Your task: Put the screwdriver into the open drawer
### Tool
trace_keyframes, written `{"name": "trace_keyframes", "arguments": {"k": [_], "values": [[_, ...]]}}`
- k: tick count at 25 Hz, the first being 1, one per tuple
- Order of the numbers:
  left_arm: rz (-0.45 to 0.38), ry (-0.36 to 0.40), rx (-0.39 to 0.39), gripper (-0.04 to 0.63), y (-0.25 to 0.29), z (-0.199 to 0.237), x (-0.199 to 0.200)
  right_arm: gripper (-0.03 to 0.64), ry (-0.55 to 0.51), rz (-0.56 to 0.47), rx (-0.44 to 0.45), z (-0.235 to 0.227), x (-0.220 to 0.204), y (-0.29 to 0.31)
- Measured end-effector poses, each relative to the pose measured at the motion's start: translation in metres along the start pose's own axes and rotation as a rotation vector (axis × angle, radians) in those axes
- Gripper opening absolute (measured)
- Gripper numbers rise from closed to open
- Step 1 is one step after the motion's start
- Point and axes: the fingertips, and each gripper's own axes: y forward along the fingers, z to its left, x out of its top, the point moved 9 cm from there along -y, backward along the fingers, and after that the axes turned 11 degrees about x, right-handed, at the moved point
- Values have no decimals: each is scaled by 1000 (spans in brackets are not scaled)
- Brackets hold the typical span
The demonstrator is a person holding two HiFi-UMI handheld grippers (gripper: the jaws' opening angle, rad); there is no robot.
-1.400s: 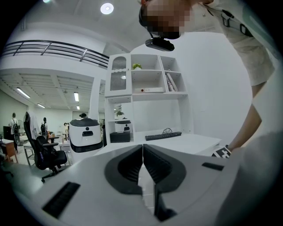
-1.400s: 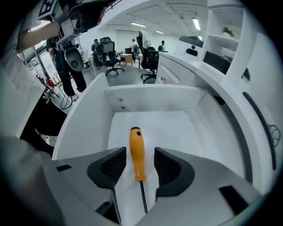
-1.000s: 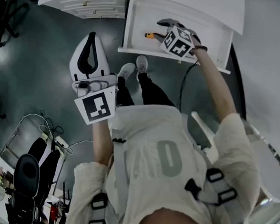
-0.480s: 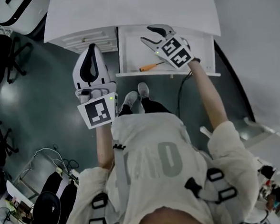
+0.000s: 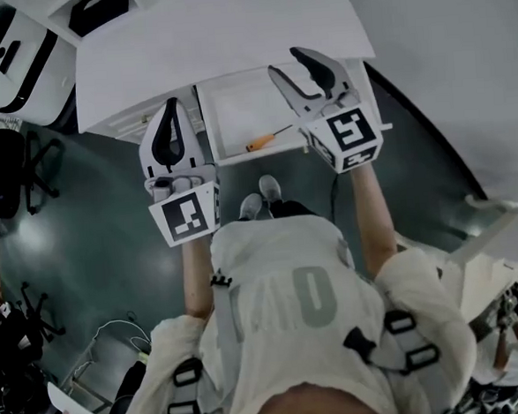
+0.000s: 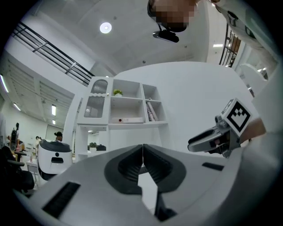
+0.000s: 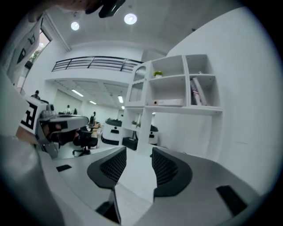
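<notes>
The screwdriver (image 5: 267, 139), with its orange handle and thin metal shaft, lies loose on the floor of the open white drawer (image 5: 210, 125) under the desk. My right gripper (image 5: 286, 63) hovers over the drawer's right side, open and holding nothing. My left gripper (image 5: 171, 103) is held left of the drawer, shut and empty. In the left gripper view the left gripper (image 6: 142, 150) points out into the room, with the right gripper (image 6: 216, 137) at its right. The right gripper (image 7: 138, 163) shows a clear gap between its pads.
The white desk top (image 5: 220, 36) overhangs the drawer. The person's shoes (image 5: 260, 198) stand just in front of it. Office chairs (image 5: 8, 166) are on the dark floor at the left. A white shelf unit (image 6: 128, 106) stands by the wall.
The screwdriver was at the right gripper's jaws a second ago and now lies free in the drawer. The right gripper has drawn back to the right, open. The left gripper stayed shut.
</notes>
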Motion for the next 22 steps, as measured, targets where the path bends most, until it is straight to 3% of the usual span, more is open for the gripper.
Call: {"name": "trace_keyframes", "arguments": {"k": [4,7,13,16,22], "values": [[-39,8,-85,5,8,-22,9,171,150,-157,-167,-1,5,-47],[-58,10,-121,5,11,-37,14,114,228,-221,-298,-4,3,-77],[-100,-5,-184,6,24,-61,20,15,186,-203,-485,6,-8,-110],[-112,-1,-225,5,29,-75,22,6,174,-178,-538,7,-13,-121],[-120,5,-292,5,35,-100,23,5,176,-164,-540,5,-20,-134]]}}
